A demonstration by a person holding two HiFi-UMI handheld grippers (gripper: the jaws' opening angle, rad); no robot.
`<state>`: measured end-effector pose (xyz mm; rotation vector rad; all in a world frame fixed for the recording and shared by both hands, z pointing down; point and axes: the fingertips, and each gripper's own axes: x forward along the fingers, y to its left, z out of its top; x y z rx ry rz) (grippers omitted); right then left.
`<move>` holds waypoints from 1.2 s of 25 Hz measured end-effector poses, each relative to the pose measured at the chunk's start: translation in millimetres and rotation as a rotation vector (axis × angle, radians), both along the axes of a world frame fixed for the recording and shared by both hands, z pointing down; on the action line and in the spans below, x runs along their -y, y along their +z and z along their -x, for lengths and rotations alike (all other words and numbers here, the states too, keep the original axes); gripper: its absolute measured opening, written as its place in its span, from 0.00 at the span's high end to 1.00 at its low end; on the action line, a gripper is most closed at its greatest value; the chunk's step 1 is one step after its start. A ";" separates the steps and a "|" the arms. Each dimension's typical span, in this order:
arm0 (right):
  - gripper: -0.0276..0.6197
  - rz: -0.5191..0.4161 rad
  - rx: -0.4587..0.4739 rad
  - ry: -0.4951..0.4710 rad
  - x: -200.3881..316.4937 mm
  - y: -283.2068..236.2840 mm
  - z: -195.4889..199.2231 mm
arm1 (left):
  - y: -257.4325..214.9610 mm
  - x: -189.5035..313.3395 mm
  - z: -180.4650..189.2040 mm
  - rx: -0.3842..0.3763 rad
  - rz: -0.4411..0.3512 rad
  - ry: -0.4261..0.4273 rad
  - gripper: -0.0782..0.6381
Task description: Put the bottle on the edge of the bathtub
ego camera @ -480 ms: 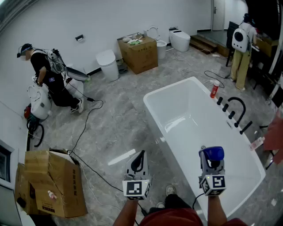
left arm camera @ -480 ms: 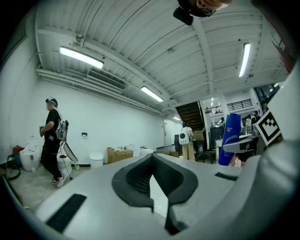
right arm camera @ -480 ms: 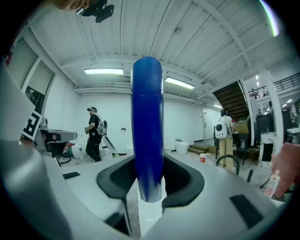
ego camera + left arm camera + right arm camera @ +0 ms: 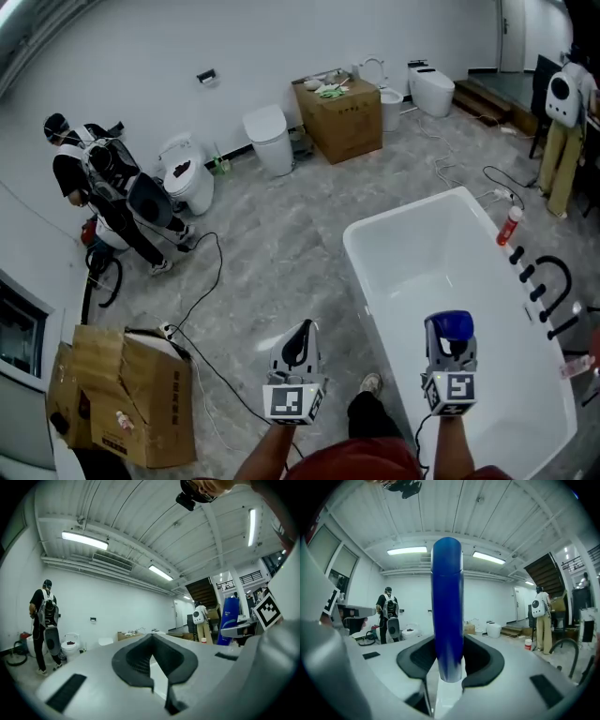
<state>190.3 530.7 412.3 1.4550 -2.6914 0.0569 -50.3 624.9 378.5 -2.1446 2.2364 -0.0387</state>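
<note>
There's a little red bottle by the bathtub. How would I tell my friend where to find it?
Find the big white bathtub, then look along its right side to the curved black tap. Just past the row of black handles, near the tub's far corner, stands the red bottle with a white top, the only red thing there.
</note>
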 end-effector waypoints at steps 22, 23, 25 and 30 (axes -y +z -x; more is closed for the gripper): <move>0.71 0.032 0.024 0.109 266.1 15.2 18.4 | 1.1 315.4 23.2 0.030 -0.015 0.124 0.89; 0.71 0.030 0.020 0.125 272.2 16.2 17.2 | 4.2 325.0 23.9 0.029 -0.014 0.139 0.89; 0.71 0.027 0.011 0.156 284.2 20.4 17.7 | 9.8 345.8 27.2 0.015 -0.019 0.170 0.89; 0.72 0.033 -0.017 0.223 317.7 26.4 52.6 | 12.5 401.7 62.5 -0.010 -0.035 0.247 0.88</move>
